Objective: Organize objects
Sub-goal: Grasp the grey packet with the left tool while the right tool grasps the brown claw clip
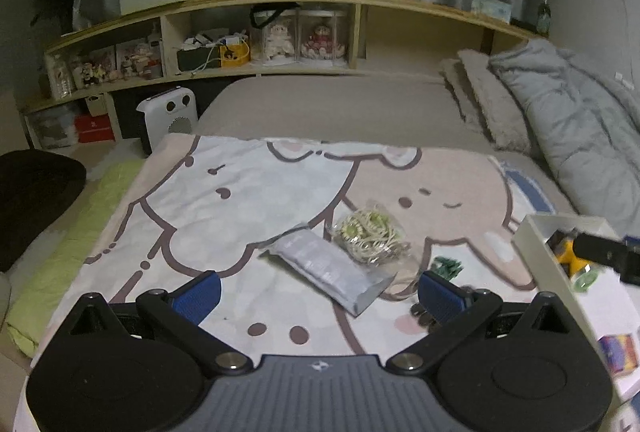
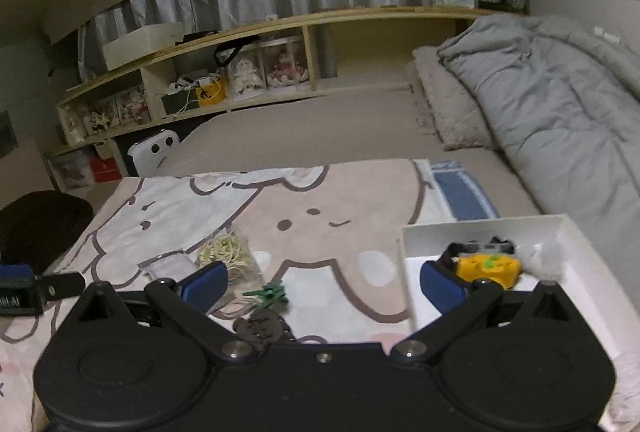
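1. Sorting is partly done: a yellow toy (image 2: pixel 489 267) already lies in the white box (image 2: pixel 568 232) at right.
2. Left on the bed's blanket (image 1: pixel 192 200): grey pouch (image 1: pixel 328 268), bag of rubber bands (image 1: pixel 370 234), green clip (image 2: pixel 269 293), and a dark, possibly cookie-shaped piece (image 2: pixel 262 326).
3. Left claw (image 1: pixel 318 294) and right claw (image 2: pixel 324 282) are both released, holding nothing.

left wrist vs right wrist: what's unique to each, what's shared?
Left wrist only: the full silver foil pouch, plus a green pillow at the bed's left edge. Right wrist only: the white box interior, with the yellow toy inside, and the dark flat charm. Both: the bagged rubber bands, green clip, cartoon blanket; both tools open.
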